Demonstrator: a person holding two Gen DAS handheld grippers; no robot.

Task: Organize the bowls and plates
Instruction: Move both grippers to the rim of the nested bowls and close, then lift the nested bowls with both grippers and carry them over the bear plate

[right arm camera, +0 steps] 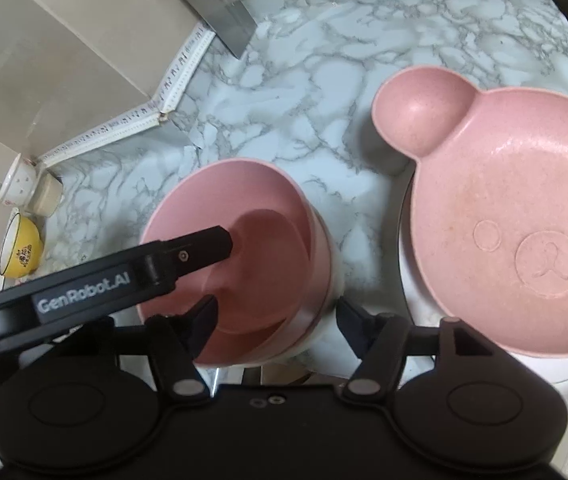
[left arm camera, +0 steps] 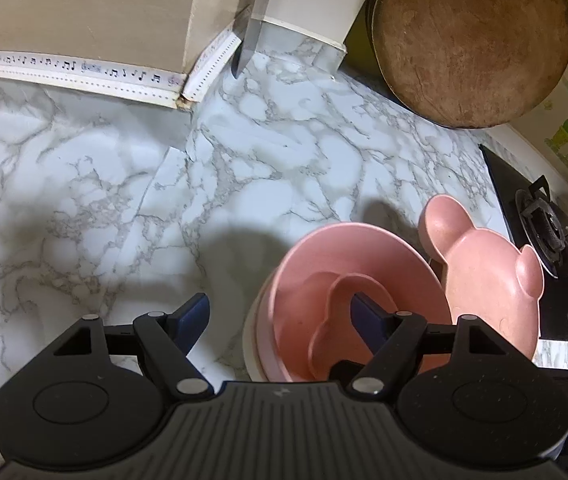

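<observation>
Knife [left arm camera: 253,20] and chopping board [left arm camera: 472,40] nearby

I count two black two-finger tongs: the left tongs [left arm camera: 280,320] and the right tongs [right arm camera: 276,320]. Between the fingers of both sits one stack of round pink plastic bowls [right arm camera: 268,240]; I can tell at least two pink ones over a white one at the bottom, though the exact number is unclear. To the right of the tongs lies one pink bear-shaped plastic dish [right arm camera: 504,208], resting on one white plate [right arm camera: 416,284]. Far left of the right tongs I see one yellow enamel cup [right arm camera: 20,250] and one small white cup [right arm camera: 18,180]. Ahead stands one round brown wooden board [left arm camera: 472,40].
</observation>
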